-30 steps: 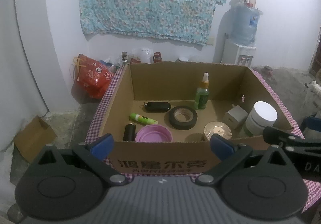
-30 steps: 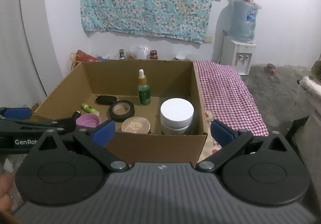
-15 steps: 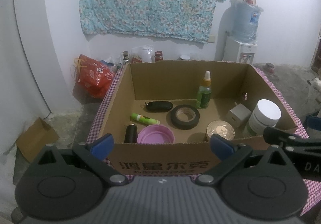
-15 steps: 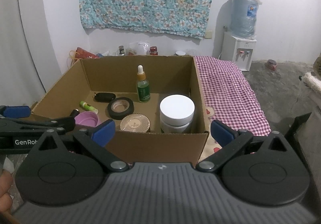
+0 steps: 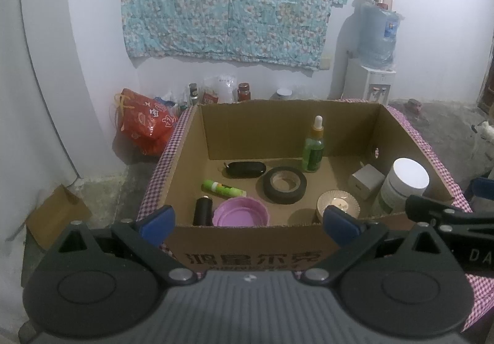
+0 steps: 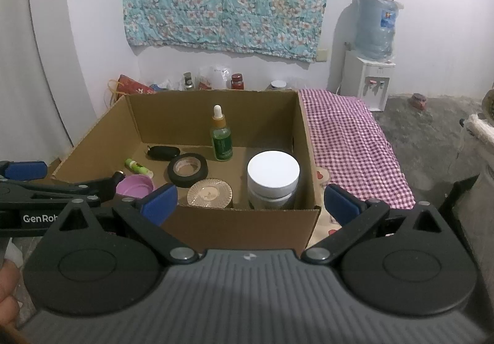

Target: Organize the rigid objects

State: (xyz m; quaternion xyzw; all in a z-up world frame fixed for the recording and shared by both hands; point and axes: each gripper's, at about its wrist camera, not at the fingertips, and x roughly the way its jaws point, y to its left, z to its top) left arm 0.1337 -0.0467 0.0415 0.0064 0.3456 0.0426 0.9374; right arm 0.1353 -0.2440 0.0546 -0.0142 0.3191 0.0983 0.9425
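An open cardboard box [image 5: 247, 246] stands on a checked cloth and also shows in the right wrist view [image 6: 240, 228]. Inside are a green dropper bottle [image 5: 314, 149], a black tape roll [image 5: 285, 185], a white-lidded jar [image 5: 404, 183], a purple lid [image 5: 241, 213], a ribbed round lid [image 5: 338, 205], a green tube [image 5: 223, 188], a black case [image 5: 245, 169], a black cylinder [image 5: 203, 210] and a small white box [image 5: 366, 182]. My left gripper [image 5: 248, 222] is open and empty before the box's near wall. My right gripper [image 6: 250, 200] is open and empty at the box's near right corner.
The checked cloth [image 6: 352, 143] stretches right of the box. A water dispenser [image 6: 370, 78] stands at the back right. A red bag [image 5: 142, 122] and several jars [image 5: 244, 91] sit along the back wall. A small cardboard box [image 5: 55, 216] lies on the floor at left.
Both views have shifted slightly, with the box sitting a little lower in frame. Both grippers stay open and empty. Nothing in the box has moved.
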